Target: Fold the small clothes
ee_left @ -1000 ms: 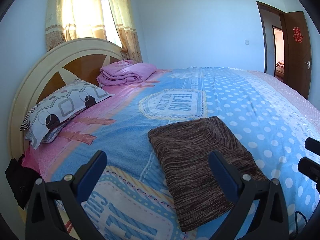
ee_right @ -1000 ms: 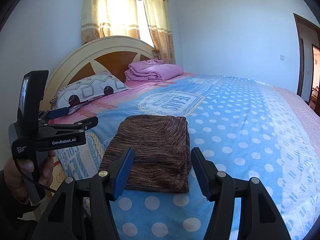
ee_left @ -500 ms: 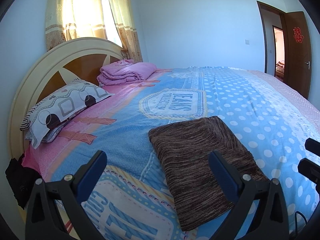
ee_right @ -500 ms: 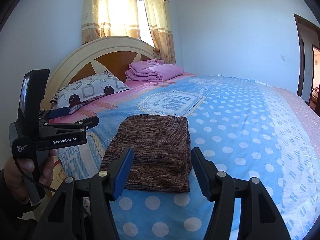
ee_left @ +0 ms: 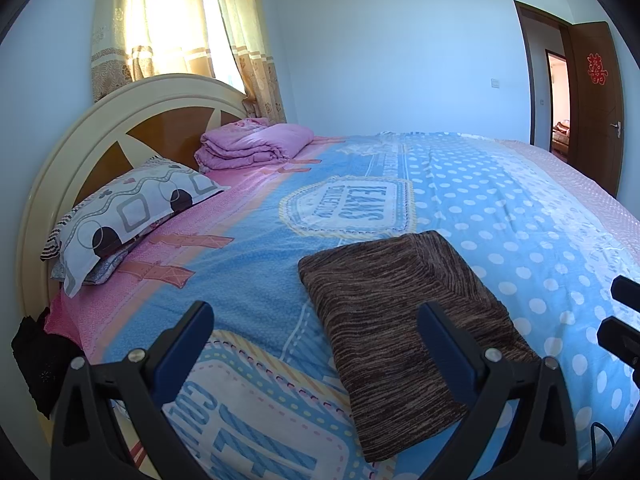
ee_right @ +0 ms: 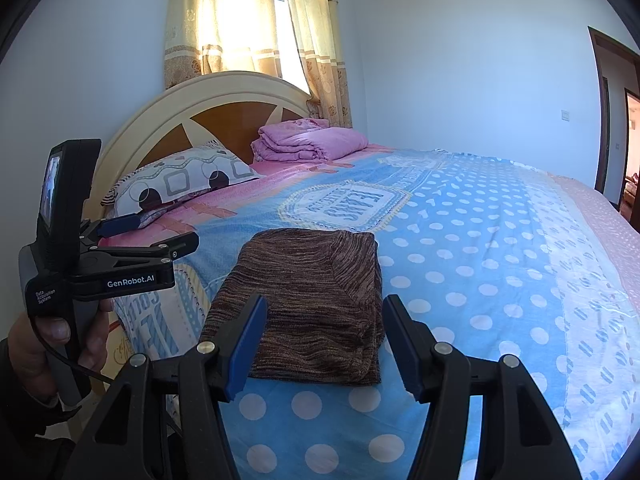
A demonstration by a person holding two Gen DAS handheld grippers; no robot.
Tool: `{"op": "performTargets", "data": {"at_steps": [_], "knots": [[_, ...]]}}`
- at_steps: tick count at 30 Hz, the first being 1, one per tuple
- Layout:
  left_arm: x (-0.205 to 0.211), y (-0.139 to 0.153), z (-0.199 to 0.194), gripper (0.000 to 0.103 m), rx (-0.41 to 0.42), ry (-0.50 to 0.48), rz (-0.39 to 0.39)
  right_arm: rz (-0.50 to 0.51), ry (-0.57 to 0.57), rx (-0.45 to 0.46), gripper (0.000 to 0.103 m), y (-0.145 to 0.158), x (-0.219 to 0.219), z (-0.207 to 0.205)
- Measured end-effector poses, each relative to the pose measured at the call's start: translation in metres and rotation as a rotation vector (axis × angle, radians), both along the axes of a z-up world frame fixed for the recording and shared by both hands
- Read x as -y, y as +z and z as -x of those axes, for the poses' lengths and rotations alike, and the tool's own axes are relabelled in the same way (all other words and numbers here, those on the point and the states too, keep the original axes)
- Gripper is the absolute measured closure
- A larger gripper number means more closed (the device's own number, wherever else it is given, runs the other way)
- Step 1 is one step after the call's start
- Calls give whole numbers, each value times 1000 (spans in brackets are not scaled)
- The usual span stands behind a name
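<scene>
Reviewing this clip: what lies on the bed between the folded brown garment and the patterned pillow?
Only bare bedspread, nothing resting on it. Left wrist view shows the brown garment and pillow apart, with blue and pink printed cover between.

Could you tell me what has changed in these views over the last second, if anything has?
Nothing has visibly changed. The folded brown garment lies in the same place on the bed, and the left gripper and right gripper are both open and empty, held back from it as before. The pillow and the pink blanket are also where they were.
</scene>
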State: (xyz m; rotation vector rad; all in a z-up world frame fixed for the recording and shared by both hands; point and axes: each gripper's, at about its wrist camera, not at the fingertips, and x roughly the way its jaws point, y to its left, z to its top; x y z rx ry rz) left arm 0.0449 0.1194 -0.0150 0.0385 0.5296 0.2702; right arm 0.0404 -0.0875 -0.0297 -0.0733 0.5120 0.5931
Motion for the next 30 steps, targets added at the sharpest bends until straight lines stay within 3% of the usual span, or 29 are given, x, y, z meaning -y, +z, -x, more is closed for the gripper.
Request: {"op": "performTargets", "data": {"at_steps": [30], "knots": [[-10,9,2,0,22,28,-2,-18,-5,57,42,7,1,6]]}}
